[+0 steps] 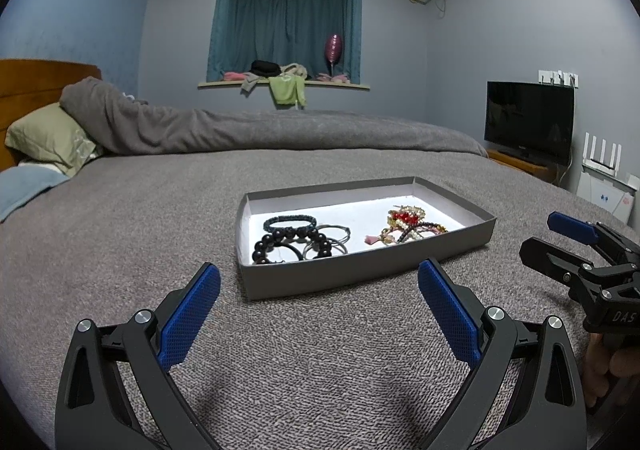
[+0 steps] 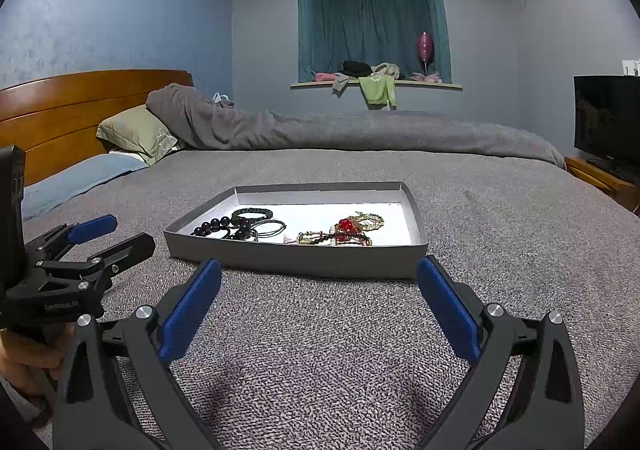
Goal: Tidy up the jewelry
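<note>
Resting on the grey bedspread [image 1: 120, 234], a shallow grey tray [image 1: 360, 270] holds the jewelry.
Black bead bracelets [image 1: 294, 242] lie at its left end, red-and-gold beaded pieces [image 1: 408, 224] at its right — left gripper [image 1: 319, 304] and right gripper [image 2: 319, 304] both spread wide, empty, just short of it.

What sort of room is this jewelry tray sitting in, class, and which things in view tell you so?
Almost certainly a home bedroom. The grey tray of bracelets sits on a made bed with a wooden headboard and green pillow. A curtained window and television complete the picture.
</note>
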